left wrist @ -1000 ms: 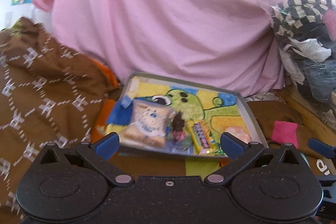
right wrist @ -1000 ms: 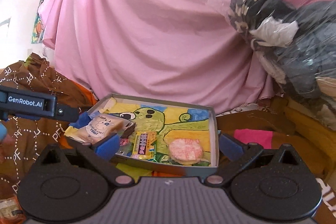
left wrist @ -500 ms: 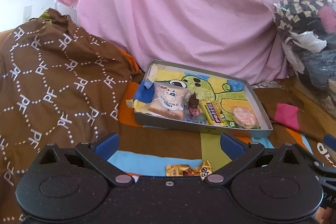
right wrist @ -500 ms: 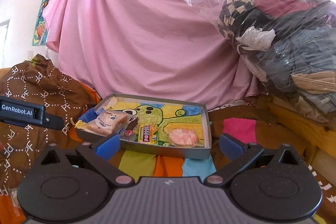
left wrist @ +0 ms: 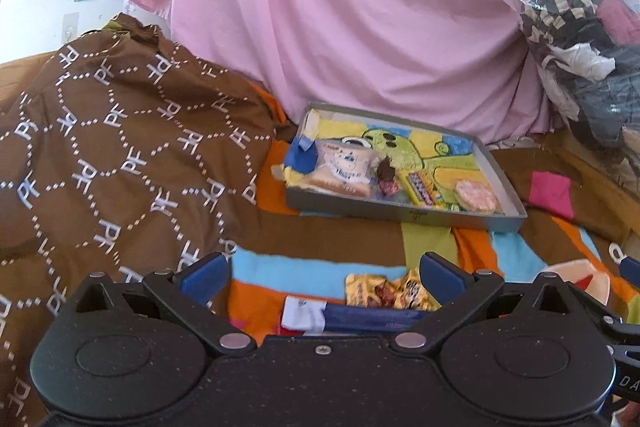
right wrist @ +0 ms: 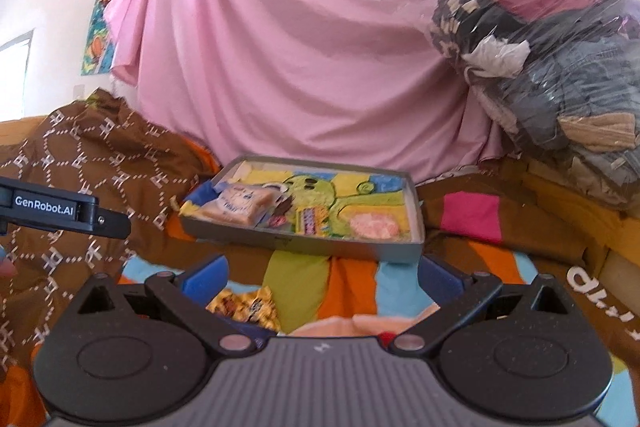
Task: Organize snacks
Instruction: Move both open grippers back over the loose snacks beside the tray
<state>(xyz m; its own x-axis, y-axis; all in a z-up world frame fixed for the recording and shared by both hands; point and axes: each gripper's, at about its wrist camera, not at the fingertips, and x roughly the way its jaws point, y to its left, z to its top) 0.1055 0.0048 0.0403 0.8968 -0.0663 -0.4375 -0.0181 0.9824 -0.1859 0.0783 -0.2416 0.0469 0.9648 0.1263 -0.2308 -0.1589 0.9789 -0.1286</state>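
A grey tray (left wrist: 404, 217) (right wrist: 296, 245) with a green cartoon lining lies on the striped blanket. It holds a toast packet (left wrist: 344, 167) (right wrist: 236, 205), a dark wrapped sweet (left wrist: 387, 175), a yellow candy bar (left wrist: 420, 190) (right wrist: 307, 221) and a pink round cracker (left wrist: 477, 195) (right wrist: 374, 227). Nearer me lie yellow snack packets (left wrist: 390, 291) (right wrist: 244, 305) and a blue-and-white wrapped bar (left wrist: 352, 318). My left gripper (left wrist: 322, 277) is open, empty, above those loose snacks. My right gripper (right wrist: 322, 277) is open and empty too, short of the tray.
A brown patterned quilt (left wrist: 120, 155) is heaped at the left. A pink sheet (left wrist: 360, 19) hangs behind the tray. A clear bag of clothes (right wrist: 552, 59) is piled at the right on a wooden edge (left wrist: 592, 179). The left gripper's body (right wrist: 60, 213) shows in the right wrist view.
Both grippers have pulled back from the tray, which now looks smaller and farther. The yellow packets and the blue-and-white bar have come into view in front. Both stay open.
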